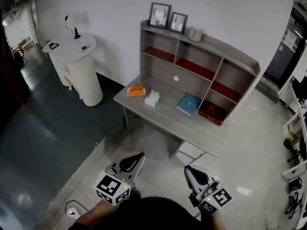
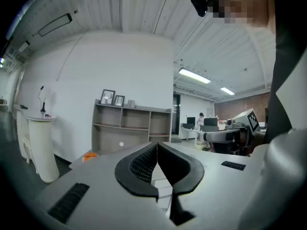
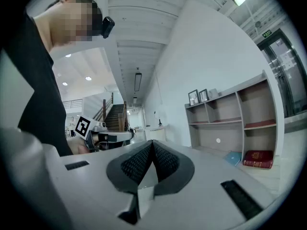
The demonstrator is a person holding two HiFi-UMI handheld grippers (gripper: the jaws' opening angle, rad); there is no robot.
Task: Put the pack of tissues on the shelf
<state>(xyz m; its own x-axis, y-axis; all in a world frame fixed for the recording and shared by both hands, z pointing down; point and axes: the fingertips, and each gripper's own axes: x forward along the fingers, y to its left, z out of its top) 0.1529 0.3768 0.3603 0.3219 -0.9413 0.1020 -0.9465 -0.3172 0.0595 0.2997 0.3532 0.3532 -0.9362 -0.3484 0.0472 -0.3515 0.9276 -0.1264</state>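
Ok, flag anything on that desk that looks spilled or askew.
Nothing stands out. The orange item, white tissues, blue book and red book sit apart on the desk; both picture frames stand upright.

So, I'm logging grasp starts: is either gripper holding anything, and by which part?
Nothing is held. The left gripper and right gripper are both shut with nothing between their jaws; the pack of tissues lies on the desk, far from both.

Tissue pack [image 1: 152, 98] on desk [image 1: 165, 115], book [image 1: 188, 104] right of it, shelf [image 1: 165, 75] behind
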